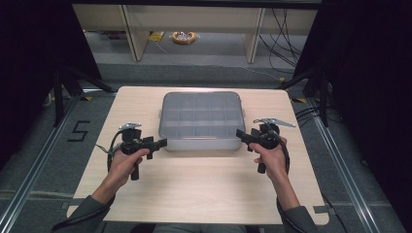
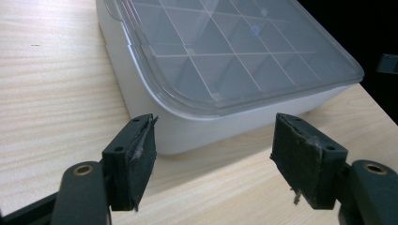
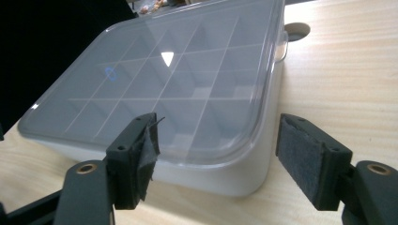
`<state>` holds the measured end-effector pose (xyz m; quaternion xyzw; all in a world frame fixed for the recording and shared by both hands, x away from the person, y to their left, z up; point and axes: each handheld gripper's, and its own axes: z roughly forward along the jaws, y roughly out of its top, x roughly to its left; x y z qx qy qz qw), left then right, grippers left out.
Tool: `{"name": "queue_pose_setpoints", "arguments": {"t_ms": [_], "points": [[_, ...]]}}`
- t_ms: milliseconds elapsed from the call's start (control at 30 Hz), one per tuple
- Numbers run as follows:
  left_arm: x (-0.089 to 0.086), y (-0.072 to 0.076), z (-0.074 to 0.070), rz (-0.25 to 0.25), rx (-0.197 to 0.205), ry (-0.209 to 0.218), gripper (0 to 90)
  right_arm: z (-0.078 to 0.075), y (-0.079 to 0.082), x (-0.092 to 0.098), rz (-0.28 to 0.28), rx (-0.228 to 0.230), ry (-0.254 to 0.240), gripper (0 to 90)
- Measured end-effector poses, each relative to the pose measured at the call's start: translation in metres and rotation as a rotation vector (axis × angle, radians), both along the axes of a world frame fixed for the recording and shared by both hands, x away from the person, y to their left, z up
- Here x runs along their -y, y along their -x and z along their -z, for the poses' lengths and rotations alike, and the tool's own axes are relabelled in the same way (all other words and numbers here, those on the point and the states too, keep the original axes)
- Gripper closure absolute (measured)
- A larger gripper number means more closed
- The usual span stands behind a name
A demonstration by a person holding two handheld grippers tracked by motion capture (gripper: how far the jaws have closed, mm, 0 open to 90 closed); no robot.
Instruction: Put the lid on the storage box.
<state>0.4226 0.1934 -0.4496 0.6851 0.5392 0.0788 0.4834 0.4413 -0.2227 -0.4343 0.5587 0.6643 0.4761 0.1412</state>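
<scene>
Here, open grippers (image 1: 160,143) (both) beside box (image 1: 201,119)

Overhead light brightly illuminates the pale wooden table (image 1: 204,189); its surroundings are dark. The clear plastic lid of the grey compartment box (image 3: 178,70) carries a bright triangular glare spot in the right gripper view. The box casts a soft shadow on the table in both gripper views. The high view is slightly soft.
</scene>
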Motion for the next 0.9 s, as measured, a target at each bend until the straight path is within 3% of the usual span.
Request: {"name": "queue_pose_setpoints", "arguments": {"t_ms": [33,100,167,300,433,500,533,567,633,700,733,800,833,900], "points": [[0.000,0.002,0.000,-0.001,-0.001,-0.003,30.2,0.000,0.003,-0.001,0.007,-0.023,-0.005,31.1],[0.000,0.006,0.000,0.003,0.003,-0.001,30.1,0.002,0.007,0.001,-0.006,-0.003,-0.005,30.9],[0.001,0.011,0.001,0.012,0.004,-0.004,30.0,0.004,0.012,0.001,-0.015,-0.015,-0.027,30.9],[0.001,0.020,0.004,0.025,0.001,-0.012,30.1,0.012,0.020,0.003,-0.032,-0.020,-0.002,30.9],[-0.001,0.026,0.009,0.028,-0.002,-0.017,30.2,0.017,0.028,0.003,-0.044,-0.046,-0.012,30.9],[-0.002,0.030,0.013,0.030,-0.006,-0.018,30.2,0.019,0.032,0.004,-0.054,-0.044,0.015,30.9],[-0.002,0.031,0.014,0.036,-0.010,-0.017,30.2,0.021,0.033,0.004,-0.053,-0.032,0.008,30.9],[-0.002,0.033,0.016,0.036,-0.012,-0.018,30.5,0.020,0.037,0.002,-0.035,-0.056,-0.014,30.9],[-0.001,0.036,0.019,0.044,-0.015,-0.019,30.6,0.021,0.037,0.005,-0.065,-0.033,-0.004,30.9],[-0.001,0.039,0.022,0.052,-0.020,-0.021,30.6,0.020,0.042,0.003,-0.053,-0.060,-0.006,30.9],[0.000,0.041,0.023,0.056,-0.021,-0.019,30.6,0.021,0.042,0.004,-0.065,-0.046,0.015,30.9],[0.001,0.044,0.025,0.066,-0.023,-0.025,30.5,0.021,0.046,0.002,-0.059,-0.051,0.006,30.9],[0.001,0.045,0.025,0.072,-0.024,-0.030,30.5,0.022,0.047,0.003,-0.084,-0.035,-0.011,30.7],[0.003,0.048,0.027,0.072,-0.026,-0.027,30.3,0.022,0.051,0.000,-0.065,-0.060,-0.014,30.2]]}}
